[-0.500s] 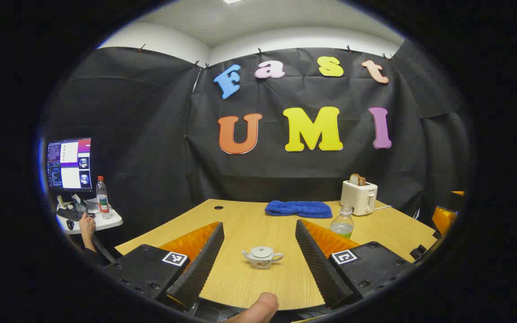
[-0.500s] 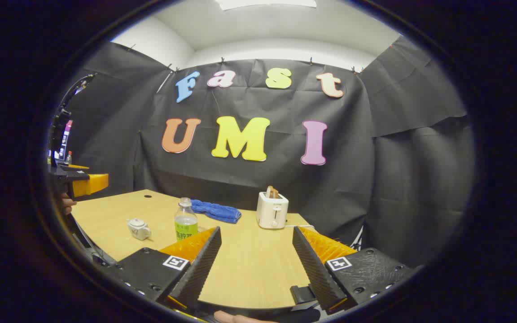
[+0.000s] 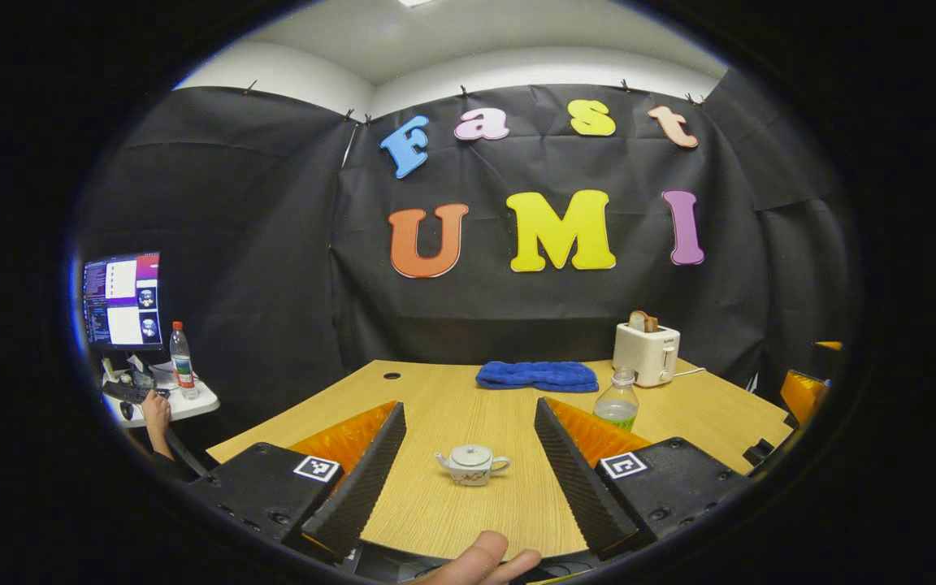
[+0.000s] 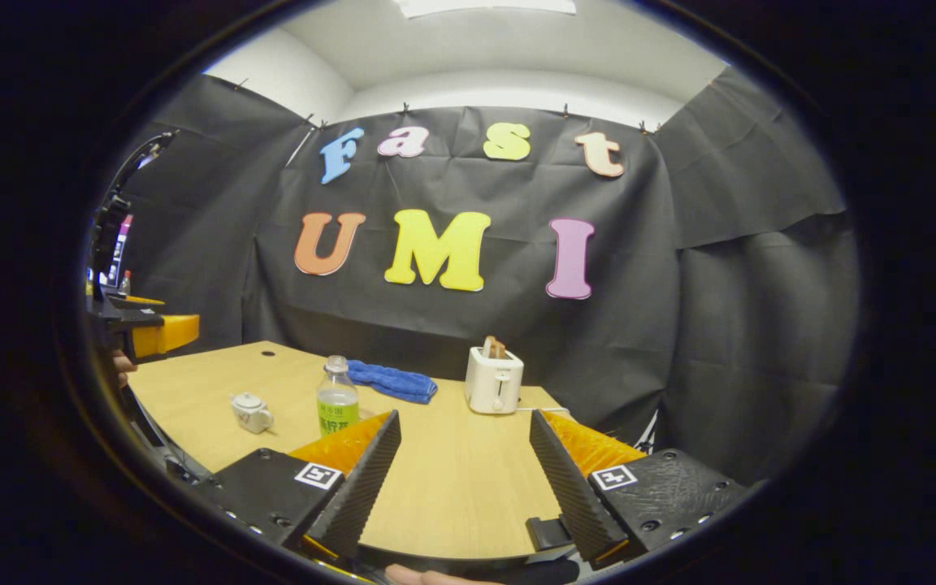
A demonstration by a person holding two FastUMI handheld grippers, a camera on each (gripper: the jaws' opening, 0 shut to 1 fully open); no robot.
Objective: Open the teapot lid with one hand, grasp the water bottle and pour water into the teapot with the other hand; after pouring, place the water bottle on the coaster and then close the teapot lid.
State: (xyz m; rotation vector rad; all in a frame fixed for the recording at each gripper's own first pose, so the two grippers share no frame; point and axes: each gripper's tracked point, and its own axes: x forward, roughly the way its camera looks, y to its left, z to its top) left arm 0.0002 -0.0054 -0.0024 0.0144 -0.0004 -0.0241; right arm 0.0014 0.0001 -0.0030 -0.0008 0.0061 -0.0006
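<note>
A small white teapot with its lid on sits on the wooden table, straight ahead between the fingers of my open left gripper, still some way off. A clear water bottle with a green label stands behind and to the right of it. In the right gripper view the teapot is at the left and the bottle stands just left of my open right gripper, which holds nothing. The left gripper shows at that view's left edge.
A folded blue towel lies at the back of the table. A white toaster with bread in it stands at the back right. Off the table to the left, a side desk holds a monitor, a bottle and a person's hand.
The left gripper view has shifted slightly, so the scene sits a little lower left. The thumb at the bottom edge has moved. The right gripper is almost unmoved.
</note>
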